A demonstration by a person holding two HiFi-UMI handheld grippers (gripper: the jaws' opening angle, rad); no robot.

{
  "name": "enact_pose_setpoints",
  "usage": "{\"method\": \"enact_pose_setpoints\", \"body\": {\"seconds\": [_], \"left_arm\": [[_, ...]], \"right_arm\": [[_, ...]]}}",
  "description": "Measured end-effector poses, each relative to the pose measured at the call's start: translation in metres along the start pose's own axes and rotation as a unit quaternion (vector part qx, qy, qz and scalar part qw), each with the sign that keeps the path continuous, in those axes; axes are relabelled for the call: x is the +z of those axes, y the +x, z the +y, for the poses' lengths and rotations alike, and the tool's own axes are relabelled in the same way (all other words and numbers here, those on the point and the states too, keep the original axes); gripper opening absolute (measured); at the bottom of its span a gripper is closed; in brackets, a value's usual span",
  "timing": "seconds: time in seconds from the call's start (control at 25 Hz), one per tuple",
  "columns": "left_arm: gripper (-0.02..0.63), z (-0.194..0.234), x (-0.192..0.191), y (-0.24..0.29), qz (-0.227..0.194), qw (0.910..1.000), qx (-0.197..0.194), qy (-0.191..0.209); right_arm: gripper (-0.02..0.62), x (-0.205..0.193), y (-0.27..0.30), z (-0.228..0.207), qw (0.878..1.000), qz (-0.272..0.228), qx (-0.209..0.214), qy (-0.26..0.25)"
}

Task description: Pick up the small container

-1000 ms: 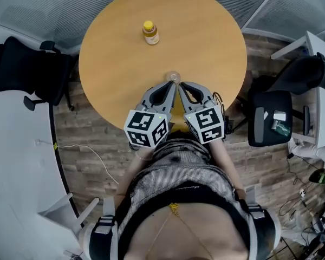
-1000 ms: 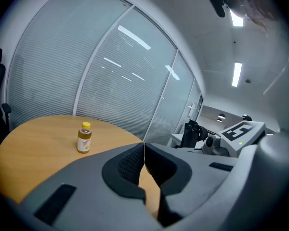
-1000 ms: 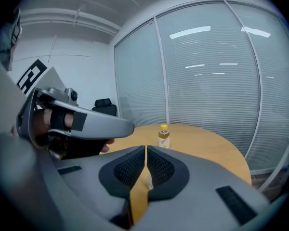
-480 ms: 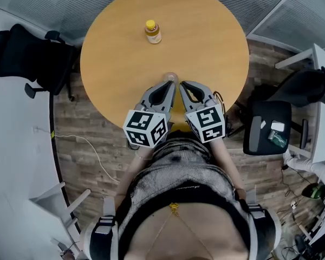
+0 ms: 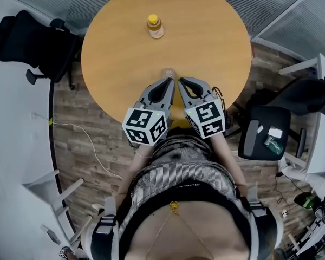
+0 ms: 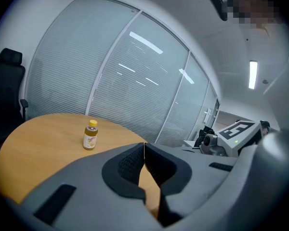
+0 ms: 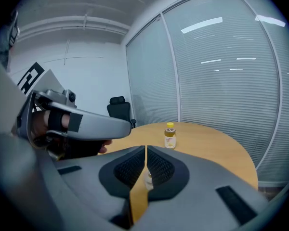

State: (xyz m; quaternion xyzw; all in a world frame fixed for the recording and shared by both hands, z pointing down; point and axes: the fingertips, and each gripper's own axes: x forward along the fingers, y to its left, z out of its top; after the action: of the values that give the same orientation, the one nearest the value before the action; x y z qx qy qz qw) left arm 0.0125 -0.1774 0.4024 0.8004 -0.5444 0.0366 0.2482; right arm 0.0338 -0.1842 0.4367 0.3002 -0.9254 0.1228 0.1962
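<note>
Round wood table (image 5: 216,42), yellow-capped bottle (image 5: 155,26) upright on it.
Left gripper (image 5: 171,82) and right gripper (image 5: 179,81) side by side over table's near edge, tilted down, jaws closed, empty.

Round wooden table (image 5: 119,53) with a light top, on a dark wood-plank floor (image 5: 86,140). Glass partition walls with shut blinds (image 6: 115,76) run round behind the table's far edge. Black office chair (image 5: 30,37) off the table's left edge. Second black chair (image 5: 265,131) off its right edge, small items on the seat. White worktop (image 5: 13,145) along the left side, white desk (image 5: 317,140) at far right. Thin cable (image 5: 92,153) trails across the floor on the left. Plain white wall (image 7: 86,76) on one side. Ceiling strip light (image 6: 253,74) is on.
</note>
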Motion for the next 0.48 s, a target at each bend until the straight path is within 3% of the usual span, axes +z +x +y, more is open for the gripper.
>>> {"method": "enact_pose_setpoints", "body": {"seconds": [0.48], "left_arm": [[0.023,-0.006,-0.01,0.012,0.01,0.9993,0.036,0.001]], "right_arm": [[0.025,-0.007,-0.009,-0.015,1.0,-0.006,0.031,0.0]]}}
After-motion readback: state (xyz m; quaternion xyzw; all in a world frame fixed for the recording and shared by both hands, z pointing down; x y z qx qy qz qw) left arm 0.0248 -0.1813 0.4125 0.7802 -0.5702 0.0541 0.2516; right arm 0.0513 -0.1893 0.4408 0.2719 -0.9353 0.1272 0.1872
